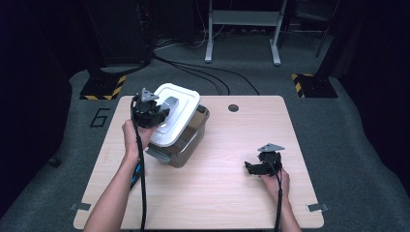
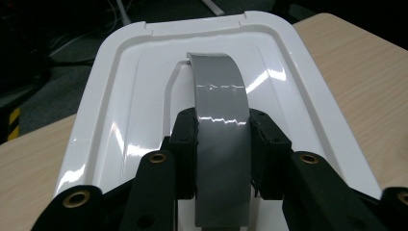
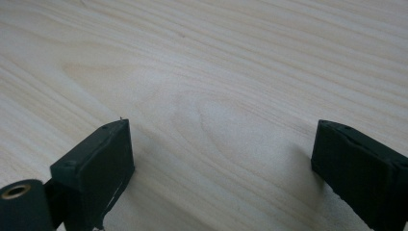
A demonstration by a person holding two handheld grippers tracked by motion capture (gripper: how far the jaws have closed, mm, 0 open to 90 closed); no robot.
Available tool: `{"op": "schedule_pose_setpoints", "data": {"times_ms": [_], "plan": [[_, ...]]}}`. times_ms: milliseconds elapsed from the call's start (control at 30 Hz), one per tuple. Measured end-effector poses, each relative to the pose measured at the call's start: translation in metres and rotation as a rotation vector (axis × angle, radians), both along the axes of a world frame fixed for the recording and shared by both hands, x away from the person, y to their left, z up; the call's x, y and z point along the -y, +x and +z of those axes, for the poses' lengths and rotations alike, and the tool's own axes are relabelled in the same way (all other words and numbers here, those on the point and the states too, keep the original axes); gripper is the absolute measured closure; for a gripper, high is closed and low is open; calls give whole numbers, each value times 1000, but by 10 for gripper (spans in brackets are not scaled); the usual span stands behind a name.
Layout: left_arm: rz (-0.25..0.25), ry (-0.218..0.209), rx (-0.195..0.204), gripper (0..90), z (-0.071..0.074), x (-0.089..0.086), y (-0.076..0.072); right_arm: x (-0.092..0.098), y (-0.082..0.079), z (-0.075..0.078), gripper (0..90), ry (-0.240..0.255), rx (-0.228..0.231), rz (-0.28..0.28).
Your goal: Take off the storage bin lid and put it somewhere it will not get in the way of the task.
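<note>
A dark see-through storage bin (image 1: 191,141) stands at the table's back left. Its white lid (image 1: 180,102) lies tilted on top of it and has a grey strap handle (image 2: 219,91) across the middle. My left gripper (image 2: 223,149) is shut on that handle, one jaw on each side of the strap. In the high view the left gripper (image 1: 162,113) sits over the lid's near left part. My right gripper (image 1: 249,167) rests low at the table's front right, open, with bare wood between its jaws (image 3: 221,154).
A grey latch (image 1: 157,154) sticks out from the bin's near side. A small blue object (image 1: 137,171) lies under my left forearm. The wooden table (image 1: 217,193) has a round cable hole (image 1: 233,108) at the back. Stands and cables are on the floor beyond.
</note>
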State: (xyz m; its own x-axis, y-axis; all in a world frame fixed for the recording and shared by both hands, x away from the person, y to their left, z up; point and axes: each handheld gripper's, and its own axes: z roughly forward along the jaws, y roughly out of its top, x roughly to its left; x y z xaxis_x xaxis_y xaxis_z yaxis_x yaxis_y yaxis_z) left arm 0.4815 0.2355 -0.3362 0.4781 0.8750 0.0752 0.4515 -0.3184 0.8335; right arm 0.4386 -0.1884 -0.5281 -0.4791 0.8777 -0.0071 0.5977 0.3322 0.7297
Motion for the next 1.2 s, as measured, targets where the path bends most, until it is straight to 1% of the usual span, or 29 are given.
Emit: {"op": "schedule_pose_setpoints", "data": {"times_ms": [100,200,267,300,567,667,700,833,900,933,967,1067,1200], "plan": [[27,-3,14,671,4,-10,1,0,0,0,63,0,0,0],[61,-17,13,671,5,-19,3,0,0,0,63,0,0,0],[80,-14,14,671,6,-25,5,0,0,0,63,0,0,0],[97,-24,19,671,6,-28,6,0,0,0,62,1,-1,0],[178,-44,23,671,3,-51,16,0,0,0,62,2,-2,-1],[203,-49,27,671,0,-60,20,0,0,0,62,1,-2,0],[211,-43,23,671,0,-63,20,0,0,0,62,1,-1,-1],[244,-48,22,671,-4,-74,25,0,0,0,62,1,-1,0],[257,-39,17,671,-6,-81,27,0,0,0,62,0,0,0],[269,-50,23,671,-8,-83,28,0,0,0,62,0,0,0],[270,-34,15,671,-8,-86,29,0,0,0,62,0,0,0],[295,-25,13,672,-14,-95,32,0,0,0,62,0,0,0],[324,-26,5,671,-23,-107,36,0,0,0,63,1,-1,0]]}}
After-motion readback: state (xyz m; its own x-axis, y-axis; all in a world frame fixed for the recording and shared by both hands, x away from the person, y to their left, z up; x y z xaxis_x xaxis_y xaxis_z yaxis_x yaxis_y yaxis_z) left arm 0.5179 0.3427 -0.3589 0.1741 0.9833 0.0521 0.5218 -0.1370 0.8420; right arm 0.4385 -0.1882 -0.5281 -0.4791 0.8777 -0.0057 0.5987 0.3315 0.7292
